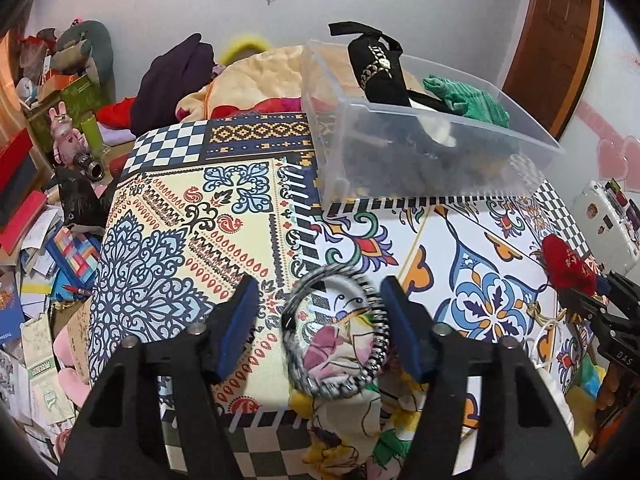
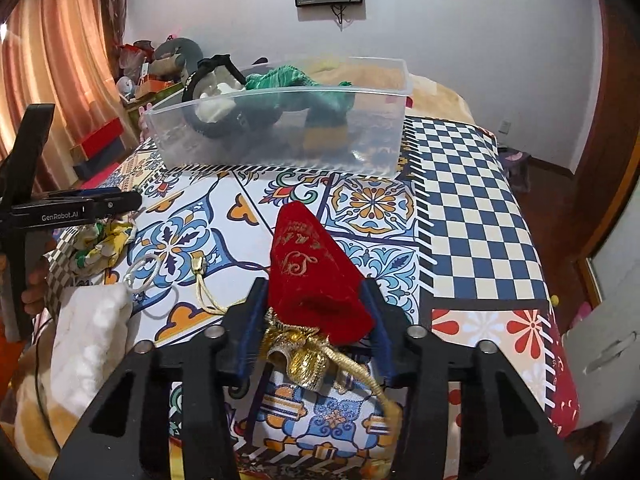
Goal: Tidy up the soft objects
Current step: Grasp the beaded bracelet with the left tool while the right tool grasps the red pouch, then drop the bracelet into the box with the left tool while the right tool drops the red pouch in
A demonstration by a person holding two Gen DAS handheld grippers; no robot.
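A patterned bedcover [image 2: 460,184] is seen, with a clear plastic bin [image 2: 280,120] at the far side, already holding dark and green soft things. The red velvet pouch [image 2: 316,276] is gripped by the right tongs [image 2: 316,312], closed on its gathered neck. The left tongs [image 1: 320,316] are spread wide around a striped hair ring [image 1: 336,332] lying on floral cloth [image 1: 344,412]; they should be closed squarely on the ring alone.

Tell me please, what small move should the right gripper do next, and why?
Probably carry the red velvet pouch forward toward the clear plastic bin. The right gripper appears closed on the pouch, and the bin already holds a green cloth and other soft items.
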